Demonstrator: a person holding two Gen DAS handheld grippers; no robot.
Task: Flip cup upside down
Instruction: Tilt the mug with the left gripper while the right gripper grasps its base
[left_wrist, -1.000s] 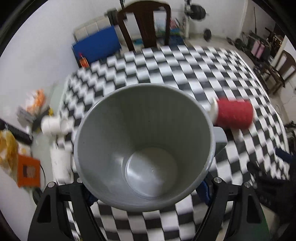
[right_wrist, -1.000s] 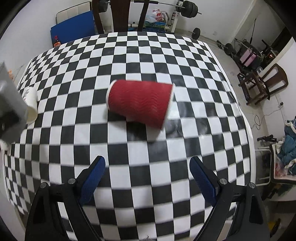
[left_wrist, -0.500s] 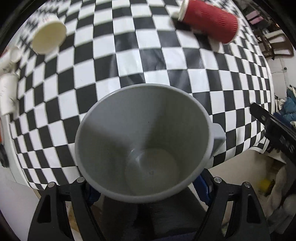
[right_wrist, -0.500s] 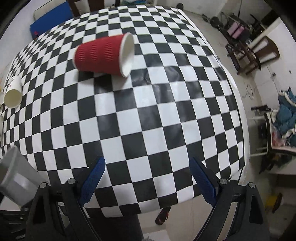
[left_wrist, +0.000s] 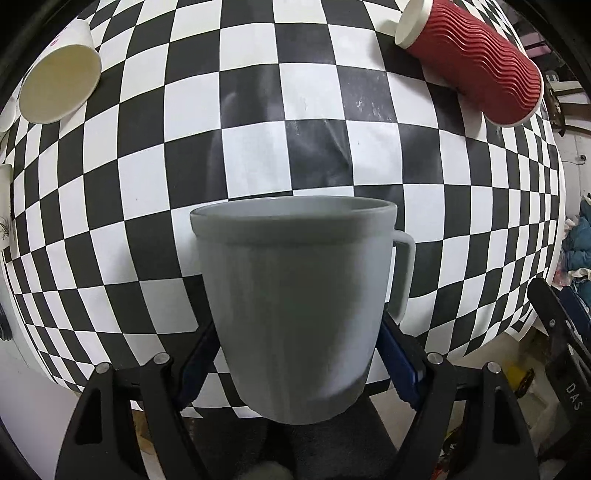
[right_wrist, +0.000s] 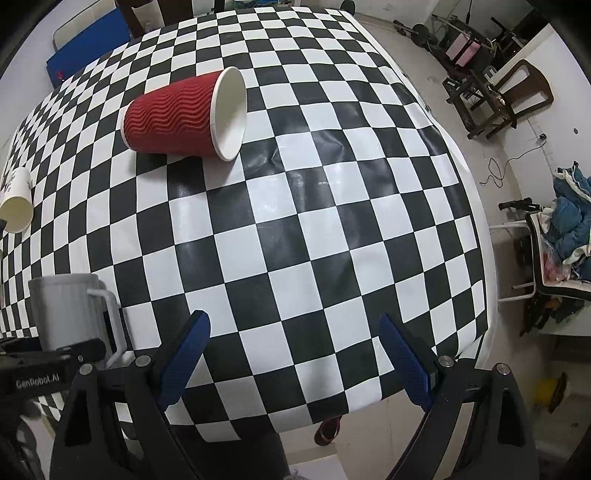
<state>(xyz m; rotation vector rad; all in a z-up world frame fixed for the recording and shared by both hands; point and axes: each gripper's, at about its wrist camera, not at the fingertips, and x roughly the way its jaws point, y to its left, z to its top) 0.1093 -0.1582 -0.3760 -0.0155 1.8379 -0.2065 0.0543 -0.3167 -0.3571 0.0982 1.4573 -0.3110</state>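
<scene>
Clearly the left gripper (left_wrist: 295, 354) is clenched on the grey mug (left_wrist: 295, 295), rim pointing at the checkered tablecloth (left_wrist: 258, 166), handle to the right. It sits at the table's near edge; whether the rim touches the cloth I cannot tell. The right gripper (right_wrist: 293, 354) hangs released, grasping nothing. A tilted release so near the edge could tip the mug off. Open cloth lies farther in; the red ripple cup (right_wrist: 184, 118) and white paper cup (left_wrist: 59, 88) lie well apart.
</scene>
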